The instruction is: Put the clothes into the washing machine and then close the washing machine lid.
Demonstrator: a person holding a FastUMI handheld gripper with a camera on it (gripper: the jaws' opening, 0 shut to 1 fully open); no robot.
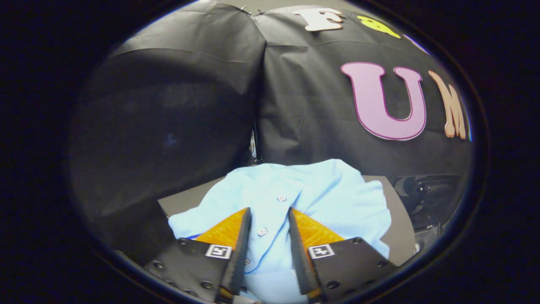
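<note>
I've got the gripper point(269, 215) low over a light blue shirt point(295, 198), fingers apart w/ a moderate gap; fingers sit on or just above the fabric, can't tell which. The button placket runs straight up that gap: one button point(262, 231) sits between the fingers, another point(282, 198) just ahead of the tips. Not gripping anything that I can confirm; fabric is between the fingers but neither pad clearly presses it.

Edges/room: shirt lies bunched on a dark grey flat surface point(185, 200). Bare surface shows to the left of the fingers, incl. a corner, and a strip to the right past the shirt's edge. Beyond the shirt the booth's black cloth wall point(303, 118) hangs close behind, w/ a vertical seam gap ahead of the fingers. Open room fwd is short; more room left over the bare surface.

Hard to make out: dark shiny shapes right of the surface point(426, 194), poss. machine parts, can't ID. Left side is heavy shadow. Near end of the shirt is cut off under the finger bases.

Pose: gripper points fwd and tilts down a bit toward the shirt, fingers roughly level w/ each other.
</note>
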